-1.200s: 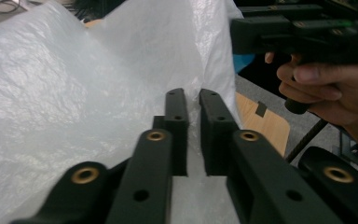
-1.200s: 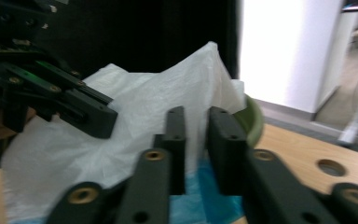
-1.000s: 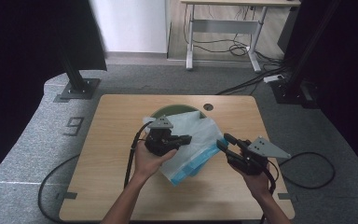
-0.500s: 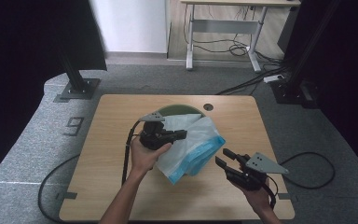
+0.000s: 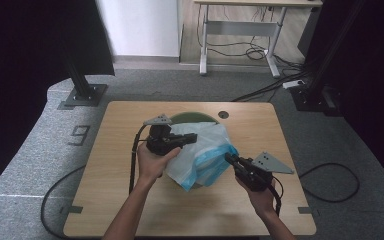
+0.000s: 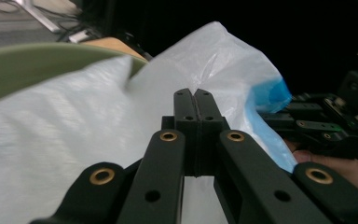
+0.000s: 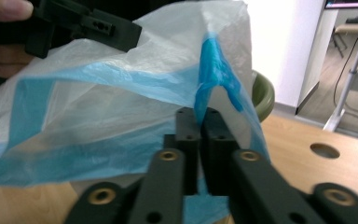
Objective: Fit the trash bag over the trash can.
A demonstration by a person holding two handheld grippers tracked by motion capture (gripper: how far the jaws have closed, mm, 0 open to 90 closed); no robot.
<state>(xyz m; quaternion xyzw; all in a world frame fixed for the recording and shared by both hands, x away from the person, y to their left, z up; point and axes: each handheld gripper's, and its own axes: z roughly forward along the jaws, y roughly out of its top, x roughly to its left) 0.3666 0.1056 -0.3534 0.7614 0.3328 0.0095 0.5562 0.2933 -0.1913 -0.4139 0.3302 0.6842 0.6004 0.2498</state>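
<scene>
1. A white plastic bag with blue edging (image 5: 200,155) lies at the centre of the wooden surface (image 5: 110,150), draped over a green bowl (image 5: 192,118).
2. Left claw (image 5: 187,138), at the bag's 10 o'clock edge, is clamped on the white film.
3. Right claw (image 5: 228,158), at the bag's 4 o'clock, has just been closing; its jaws now pinch the blue rim (image 7: 204,93).
</scene>
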